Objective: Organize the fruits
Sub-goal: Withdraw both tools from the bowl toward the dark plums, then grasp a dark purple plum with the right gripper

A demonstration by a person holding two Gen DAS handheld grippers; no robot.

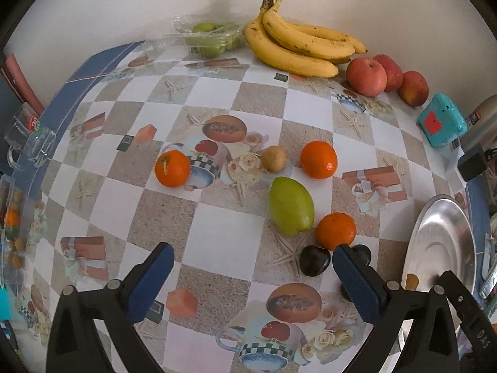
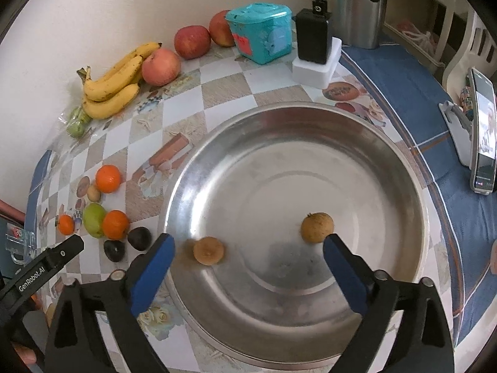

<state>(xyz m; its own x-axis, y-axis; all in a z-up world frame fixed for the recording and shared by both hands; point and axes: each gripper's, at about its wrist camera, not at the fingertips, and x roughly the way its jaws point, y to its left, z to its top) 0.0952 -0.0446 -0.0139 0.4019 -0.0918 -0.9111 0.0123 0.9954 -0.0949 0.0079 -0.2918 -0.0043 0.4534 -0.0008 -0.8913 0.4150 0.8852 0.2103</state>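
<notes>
early on: two brown fruits (image 2: 316, 227) in tray (image 2: 279, 118); oranges (image 1: 318, 159), pear (image 1: 290, 206), plums (image 1: 314, 261) left mid-frame, bananas (image 1: 298, 43), apples (image 1: 366, 76) at top. left gripper (image 1: 253, 269), right gripper (image 2: 248, 258) both gaping, empty.

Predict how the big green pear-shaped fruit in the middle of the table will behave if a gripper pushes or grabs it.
The green fruit lies on its side and tapers to one end, so a push would probably swing it in an arc rather than roll it straight. Its skin looks smooth and glossy, so pads may slip toward the narrow end. An orange sits close beside it and could get nudged.
</notes>
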